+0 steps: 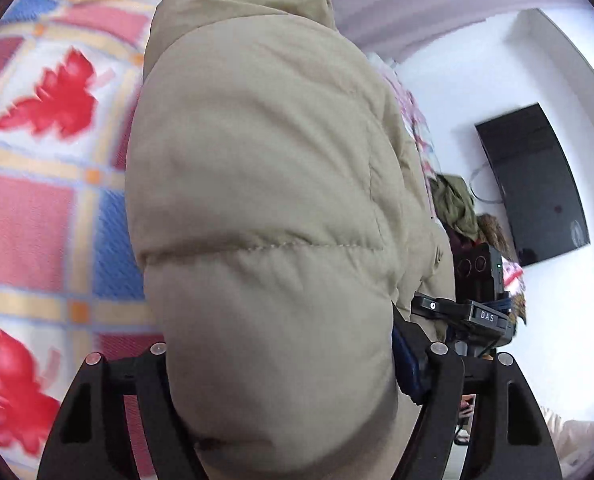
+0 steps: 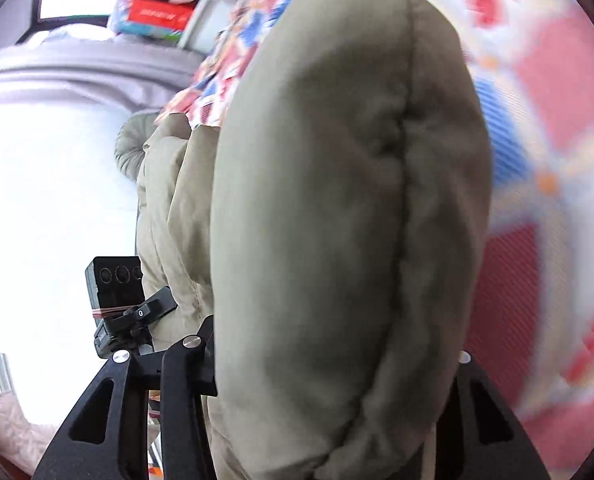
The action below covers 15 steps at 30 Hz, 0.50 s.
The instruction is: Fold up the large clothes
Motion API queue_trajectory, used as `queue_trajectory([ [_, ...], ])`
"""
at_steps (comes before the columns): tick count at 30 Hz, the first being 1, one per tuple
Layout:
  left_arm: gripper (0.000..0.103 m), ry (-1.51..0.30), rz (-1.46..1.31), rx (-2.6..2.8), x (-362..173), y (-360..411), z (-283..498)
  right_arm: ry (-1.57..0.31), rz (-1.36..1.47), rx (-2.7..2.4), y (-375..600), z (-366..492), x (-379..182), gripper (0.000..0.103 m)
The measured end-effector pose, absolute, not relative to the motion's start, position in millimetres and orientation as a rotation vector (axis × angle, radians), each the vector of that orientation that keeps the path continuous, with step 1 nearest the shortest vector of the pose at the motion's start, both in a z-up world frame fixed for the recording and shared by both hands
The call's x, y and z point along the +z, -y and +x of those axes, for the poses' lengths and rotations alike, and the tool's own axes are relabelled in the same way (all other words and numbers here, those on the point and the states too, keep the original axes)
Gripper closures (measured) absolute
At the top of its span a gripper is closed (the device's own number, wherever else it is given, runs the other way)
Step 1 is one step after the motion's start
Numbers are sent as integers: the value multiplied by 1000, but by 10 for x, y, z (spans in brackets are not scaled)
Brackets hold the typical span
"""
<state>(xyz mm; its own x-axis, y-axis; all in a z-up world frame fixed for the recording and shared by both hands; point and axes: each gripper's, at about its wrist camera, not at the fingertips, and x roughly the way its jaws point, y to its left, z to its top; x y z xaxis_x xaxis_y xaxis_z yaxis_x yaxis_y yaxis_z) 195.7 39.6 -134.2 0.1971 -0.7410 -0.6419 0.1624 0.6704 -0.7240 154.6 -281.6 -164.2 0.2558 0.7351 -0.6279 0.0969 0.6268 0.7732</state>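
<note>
A padded beige puffer jacket (image 1: 257, 160) fills the middle of both wrist views, lifted above the bed. In the left wrist view its quilted bulk bulges out between the two black fingers of my left gripper (image 1: 281, 360), which is shut on it. My right gripper (image 2: 337, 360) is likewise shut on a thick fold of the jacket (image 2: 337, 200), and the fingertips are buried in the fabric. More of the jacket hangs between the two grippers, with a fur-trimmed hood (image 2: 131, 148) at its far end. Each view shows the other gripper's camera body (image 1: 477, 312) (image 2: 115, 284) close beside the jacket.
A checked bedspread (image 1: 49, 208) (image 2: 557, 120) with red leaf prints lies under the jacket. A dark wall-mounted screen (image 1: 537, 184) hangs on the white wall, with a heap of olive clothing (image 1: 457, 200) below it. A red box (image 2: 157, 14) sits on a high shelf.
</note>
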Motion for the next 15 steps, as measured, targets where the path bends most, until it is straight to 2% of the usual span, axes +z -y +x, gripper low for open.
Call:
queue_trajectory([
  [7, 26, -1184, -499, -484, -1675, -1078, 2536, -1246, 770, 540, 1886, 2406, -1879, 53],
  [10, 19, -1216, -527, -405, -2017, -1273, 2660, -1265, 725, 504, 1601, 2685, -2106, 53],
  [14, 14, -1203, -557, -390, -2217, -1427, 2634, -1277, 731, 390, 1513, 2821, -2374, 37],
  [15, 14, -1201, -547, -388, -2221, -1438, 2622, -1279, 754, 370, 1524, 2822, -2419, 36],
])
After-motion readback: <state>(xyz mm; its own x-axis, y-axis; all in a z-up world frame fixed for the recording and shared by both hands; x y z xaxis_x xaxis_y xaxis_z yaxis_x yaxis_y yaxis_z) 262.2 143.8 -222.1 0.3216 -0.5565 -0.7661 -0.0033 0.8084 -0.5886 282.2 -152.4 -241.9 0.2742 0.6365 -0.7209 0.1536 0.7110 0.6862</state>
